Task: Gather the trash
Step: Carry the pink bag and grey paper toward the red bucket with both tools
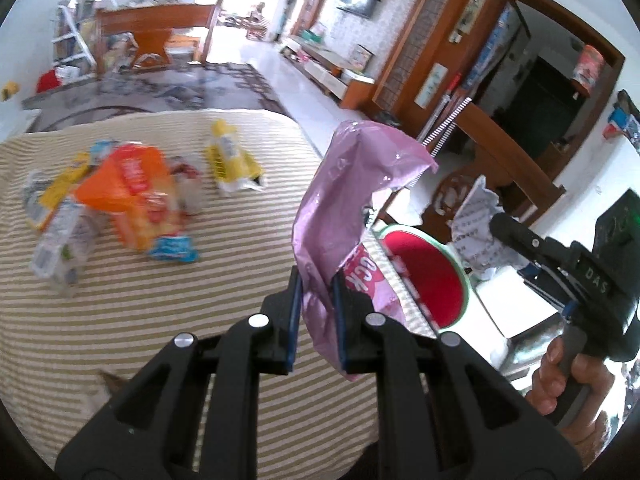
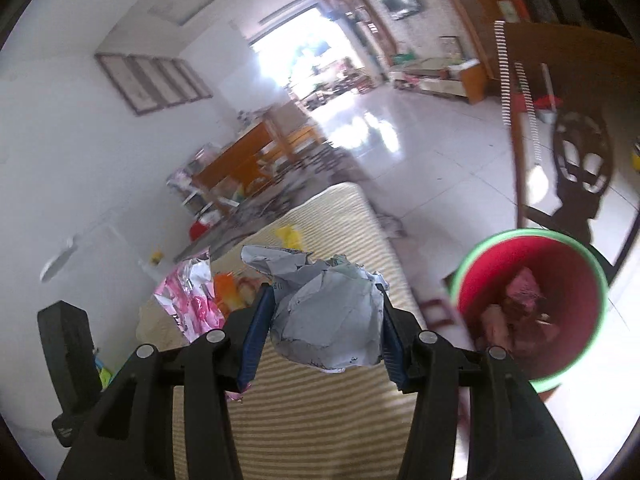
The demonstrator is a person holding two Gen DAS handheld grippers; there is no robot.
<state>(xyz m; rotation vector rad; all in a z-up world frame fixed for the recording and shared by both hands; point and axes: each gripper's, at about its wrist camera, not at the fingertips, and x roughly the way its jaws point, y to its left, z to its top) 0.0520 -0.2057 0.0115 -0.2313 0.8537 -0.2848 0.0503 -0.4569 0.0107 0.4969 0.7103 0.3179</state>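
While your left gripper (image 1: 316, 316) is clamped tight on a pink plastic wrapper (image 1: 352, 184) that stands up out of its jaws, your right gripper (image 2: 324, 328) holds a crumpled ball of grey paper (image 2: 328, 316), with its jaws part open and pressed on both sides of the ball. Note that both grippers are above the striped tablecloth (image 1: 140, 320), near the table edge, with the red bin (image 2: 532, 304) just beyond that edge on the floor. Remaining wrappers, including an orange packet (image 1: 132, 192) and a yellow one (image 1: 230, 156), lie on the cloth farther away.

Motion blurs the wrappers (image 1: 120, 204); the bin's (image 2: 532, 304) contents stay indistinct.
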